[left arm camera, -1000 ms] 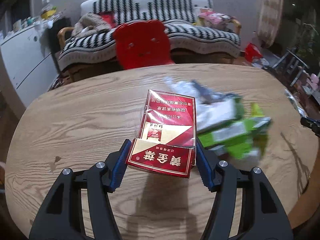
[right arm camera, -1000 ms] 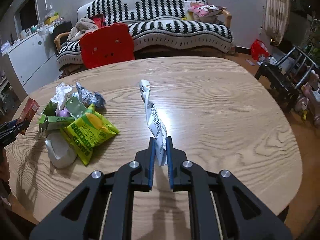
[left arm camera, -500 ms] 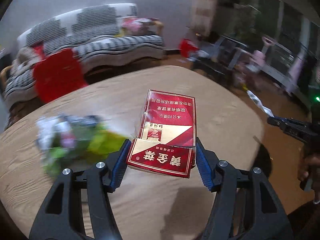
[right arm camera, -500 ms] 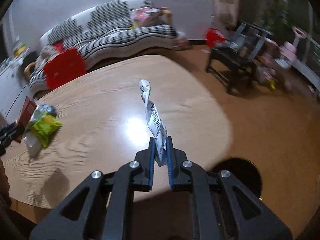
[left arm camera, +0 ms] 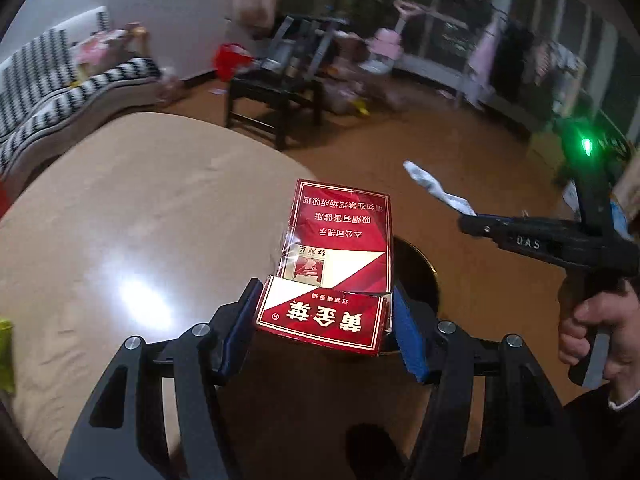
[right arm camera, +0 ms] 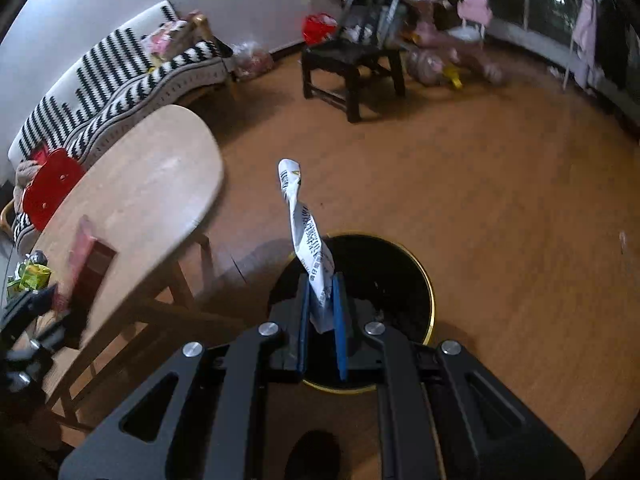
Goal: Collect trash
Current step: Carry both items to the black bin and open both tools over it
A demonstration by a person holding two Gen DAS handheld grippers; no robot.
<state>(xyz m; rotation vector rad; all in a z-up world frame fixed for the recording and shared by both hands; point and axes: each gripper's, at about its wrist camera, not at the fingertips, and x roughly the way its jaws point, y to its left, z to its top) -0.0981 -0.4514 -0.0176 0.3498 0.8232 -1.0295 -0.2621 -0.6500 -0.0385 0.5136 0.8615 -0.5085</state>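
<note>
My left gripper (left arm camera: 324, 312) is shut on a red cigarette carton (left arm camera: 340, 256), held over the table's right edge. My right gripper (right arm camera: 320, 300) is shut on a twisted white wrapper (right arm camera: 308, 236), held above a round black bin with a gold rim (right arm camera: 400, 276) on the floor. The bin (left arm camera: 416, 268) shows partly behind the carton in the left wrist view. The right gripper and the wrapper (left arm camera: 436, 188) also show there at the right. In the right wrist view the left gripper and the carton (right arm camera: 86, 256) appear blurred at the left.
The wooden table (right arm camera: 152, 184) stands left of the bin. Green and yellow wrappers (right arm camera: 30, 276) lie at its far left. A black chair (right arm camera: 352, 60) and pink toys (right arm camera: 472, 12) stand across the brown floor. A striped sofa (right arm camera: 120, 76) lines the wall.
Both grippers have swung right, away from the trash pile on the table. The right gripper with the wrapper now hangs over the bin. The left gripper has reached the table's edge.
</note>
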